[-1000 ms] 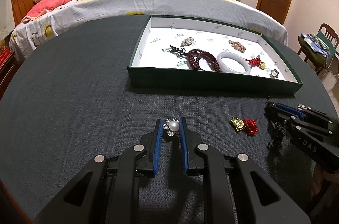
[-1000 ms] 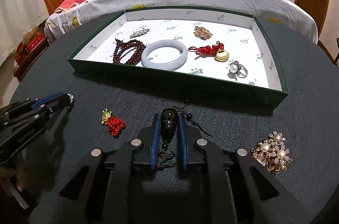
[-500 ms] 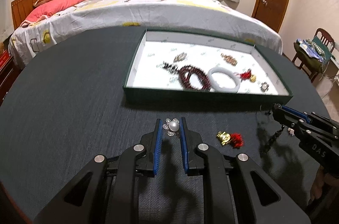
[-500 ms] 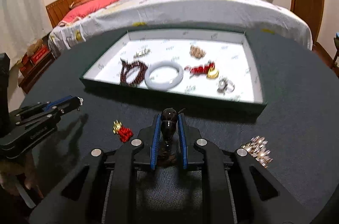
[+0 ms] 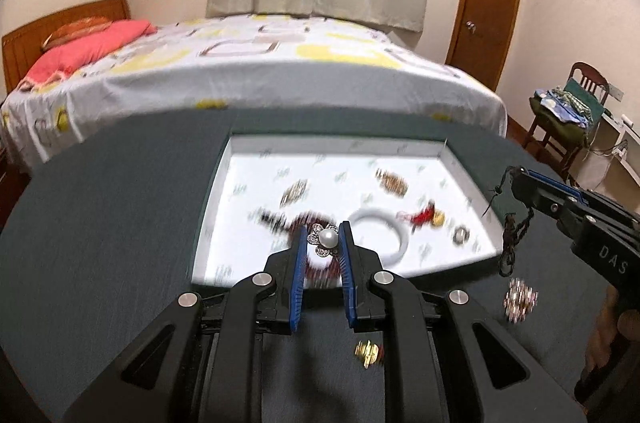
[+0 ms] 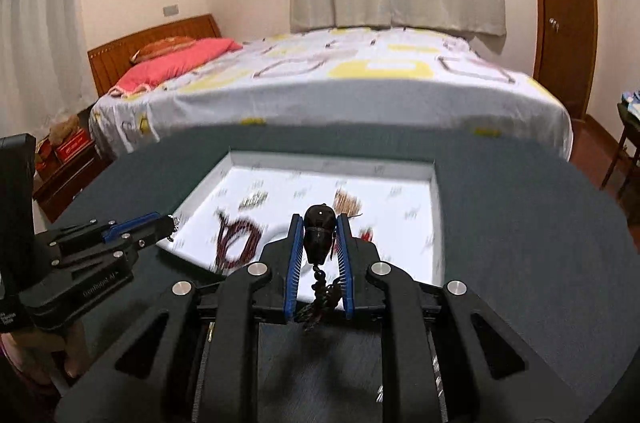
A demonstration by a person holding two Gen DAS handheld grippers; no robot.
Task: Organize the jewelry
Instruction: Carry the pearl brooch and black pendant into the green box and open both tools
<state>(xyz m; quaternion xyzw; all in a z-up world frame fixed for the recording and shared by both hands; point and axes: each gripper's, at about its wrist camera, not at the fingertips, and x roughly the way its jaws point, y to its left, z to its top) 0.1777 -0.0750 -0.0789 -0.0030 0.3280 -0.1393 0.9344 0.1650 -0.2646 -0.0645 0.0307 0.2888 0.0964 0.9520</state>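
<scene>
Tray (image 5: 216, 207) contents blurred beyond telling

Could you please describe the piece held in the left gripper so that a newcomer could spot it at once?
Find the white-lined tray on the dark table. Before it, the left gripper pinches a pearl flower brooch: one white pearl ringed by sparkly silver petals, unlike the right gripper's dark pendant.

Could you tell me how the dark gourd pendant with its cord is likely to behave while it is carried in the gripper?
The gourd pendant looks rigid between the right gripper pads. Its knotted cord hangs limp, so it will probably swing and may snag the tray wall.
</scene>
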